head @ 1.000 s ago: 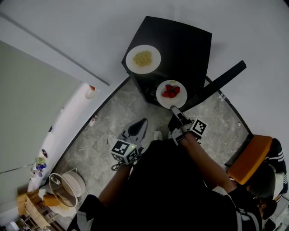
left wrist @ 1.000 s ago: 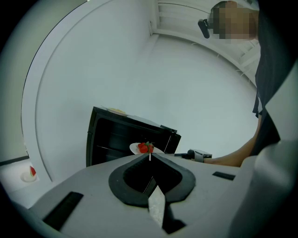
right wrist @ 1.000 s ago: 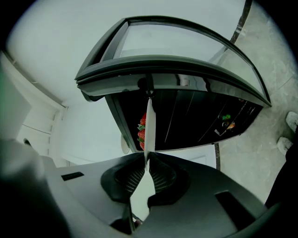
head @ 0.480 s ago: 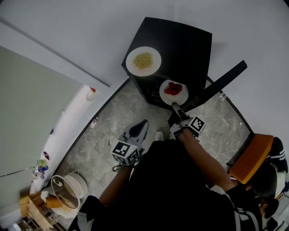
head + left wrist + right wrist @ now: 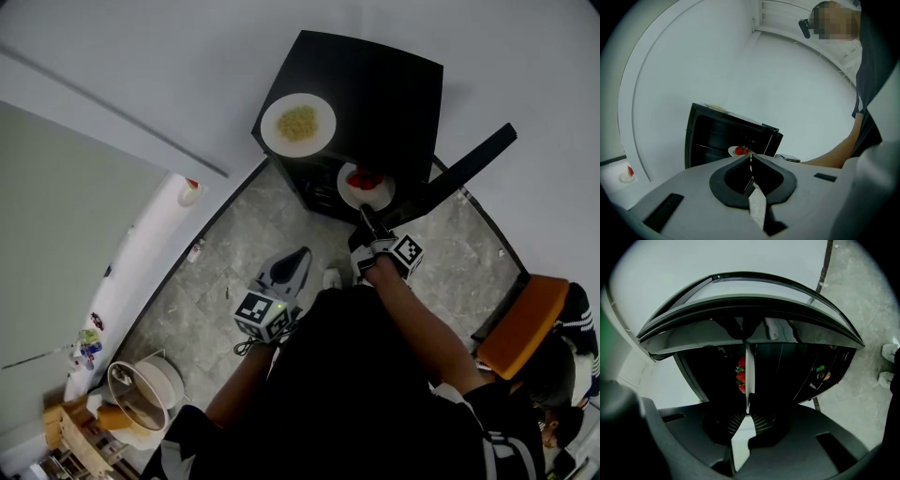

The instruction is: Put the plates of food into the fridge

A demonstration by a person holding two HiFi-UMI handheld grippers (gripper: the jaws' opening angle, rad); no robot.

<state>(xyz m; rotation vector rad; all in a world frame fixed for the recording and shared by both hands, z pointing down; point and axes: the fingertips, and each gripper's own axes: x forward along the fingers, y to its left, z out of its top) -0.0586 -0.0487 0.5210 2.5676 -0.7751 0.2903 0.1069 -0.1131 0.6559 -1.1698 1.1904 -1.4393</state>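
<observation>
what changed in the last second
The right gripper, shut on the rim of the plate of strawberries, has pushed it forward, so it now sits partly under the top of the fridge. Unchanged: the left gripper hangs low, shut and empty, the plate of yellow food sits on the fridge top, and the door is open.

Gloss black, matt grey

The fridge (image 5: 375, 84) was glossy, mirror-smooth black; the plate (image 5: 348, 188) smooth glazed white; the floor (image 5: 234, 244) mottled grey stone (tiles, seemingly); the left gripper (image 5: 751, 161) and right gripper (image 5: 747, 405) had matt grey plastic shells.
</observation>
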